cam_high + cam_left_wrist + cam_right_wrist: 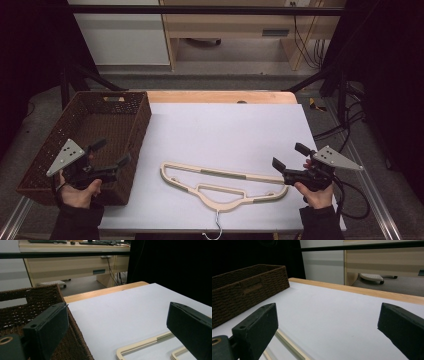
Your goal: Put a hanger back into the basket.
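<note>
Both the left gripper and right gripper hover with jaws spread either side of the hanger, so the approach seems underway; next, closing on its ends.

Cream wooden hanger flat on the white tabletop, hook toward the near edge

Cream-coloured flat clothes hanger with greyish-olive strips along its bars and a silver wire hook – lower centre of the high view. Dark brown woven wicker basket, open weave pattern, left side. Pale lavender-white table cover, light wood table edge above it. Black two-jaw left gripper and black right gripper – each with a grey triangular plate.
</note>
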Tool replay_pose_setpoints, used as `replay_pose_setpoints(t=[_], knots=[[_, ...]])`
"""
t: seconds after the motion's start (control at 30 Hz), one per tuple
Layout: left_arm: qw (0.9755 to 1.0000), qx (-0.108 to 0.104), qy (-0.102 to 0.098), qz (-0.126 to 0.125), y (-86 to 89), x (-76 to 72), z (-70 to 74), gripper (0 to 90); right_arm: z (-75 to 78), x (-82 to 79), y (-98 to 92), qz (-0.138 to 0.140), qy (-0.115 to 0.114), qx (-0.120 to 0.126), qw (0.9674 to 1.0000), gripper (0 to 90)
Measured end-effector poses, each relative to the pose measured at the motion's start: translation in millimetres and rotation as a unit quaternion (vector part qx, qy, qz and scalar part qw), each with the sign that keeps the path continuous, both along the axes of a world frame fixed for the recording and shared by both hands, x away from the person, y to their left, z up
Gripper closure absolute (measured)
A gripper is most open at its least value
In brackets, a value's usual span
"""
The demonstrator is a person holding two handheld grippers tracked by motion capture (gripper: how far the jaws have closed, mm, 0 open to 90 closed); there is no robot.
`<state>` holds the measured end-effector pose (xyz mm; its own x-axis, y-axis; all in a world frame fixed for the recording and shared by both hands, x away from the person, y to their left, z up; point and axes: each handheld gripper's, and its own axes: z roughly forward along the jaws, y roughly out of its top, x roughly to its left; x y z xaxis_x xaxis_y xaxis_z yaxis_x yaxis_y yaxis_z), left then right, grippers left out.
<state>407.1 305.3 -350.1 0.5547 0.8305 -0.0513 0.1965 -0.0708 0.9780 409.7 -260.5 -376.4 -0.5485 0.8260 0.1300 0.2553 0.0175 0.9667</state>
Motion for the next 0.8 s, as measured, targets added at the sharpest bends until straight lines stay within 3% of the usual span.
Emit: replay_pose_setpoints(t=[0.33,0.5,0.8], knots=[[1.0000,0.004,-0.002,0.000,-0.4,-1.0,-0.2,3.8,1.4,0.8,8.3,0.011,0.012,-0.011,0.9998,4.6],[0.9999,0.009,-0.006,-0.005,-1.4,-2.4,1.4,3.8,4.3,-1.0,19.7,0.016,0.016,-0.028,0.9993,5.7],[0.9999,0.012,-0.006,-0.010,-4.0,-2.9,1.4,3.8,3.1,-3.2,59.6,0.065,0.038,-0.042,0.9963,9.8]])
